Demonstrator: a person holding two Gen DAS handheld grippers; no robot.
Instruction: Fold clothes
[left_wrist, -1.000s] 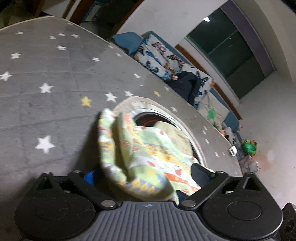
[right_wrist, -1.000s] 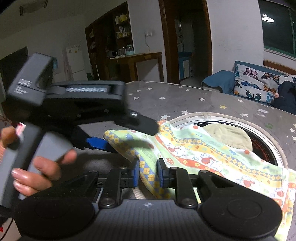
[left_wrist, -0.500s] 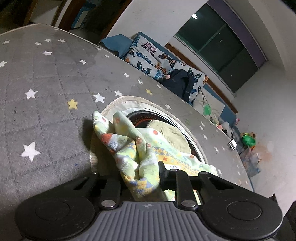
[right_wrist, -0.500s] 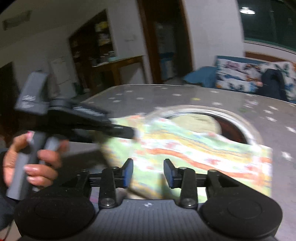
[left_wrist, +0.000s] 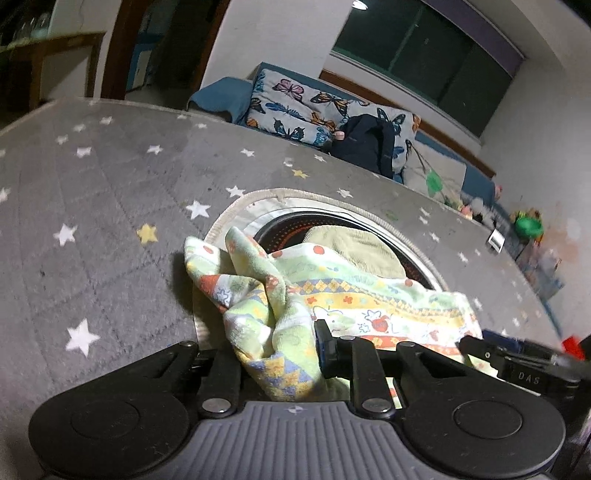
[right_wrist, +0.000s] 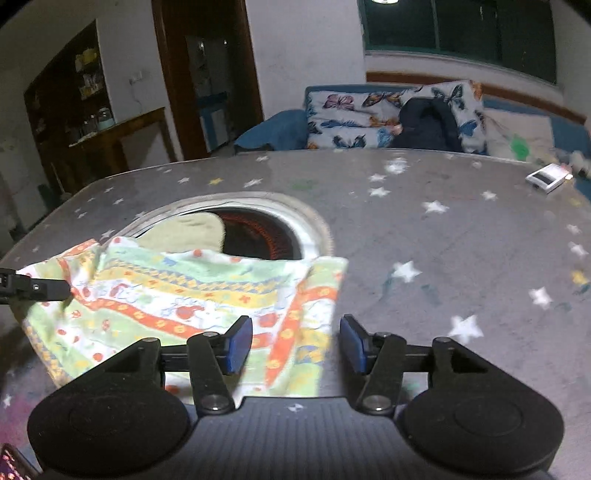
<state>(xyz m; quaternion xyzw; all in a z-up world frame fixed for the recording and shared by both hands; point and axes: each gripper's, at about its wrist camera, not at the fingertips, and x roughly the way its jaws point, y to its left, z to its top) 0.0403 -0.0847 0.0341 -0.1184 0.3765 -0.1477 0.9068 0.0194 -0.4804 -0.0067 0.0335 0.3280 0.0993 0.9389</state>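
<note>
Patterned cloth (left_wrist: 280, 325) bunched in the clenched left gripper (left_wrist: 280, 354) jaws, its edge between the right gripper's (right_wrist: 295, 341) opening, released jaws.

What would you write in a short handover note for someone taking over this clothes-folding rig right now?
Left gripper: shut on a bunched corner of the patterned cloth.
Right gripper: jaws opening, cloth edge between them but not pinched.
Cloth lies on the star-print table cover, partly over the round opening.
Done: one corner gathered.
Left: regrip the free edge, complete the fold and flatten it.
</note>
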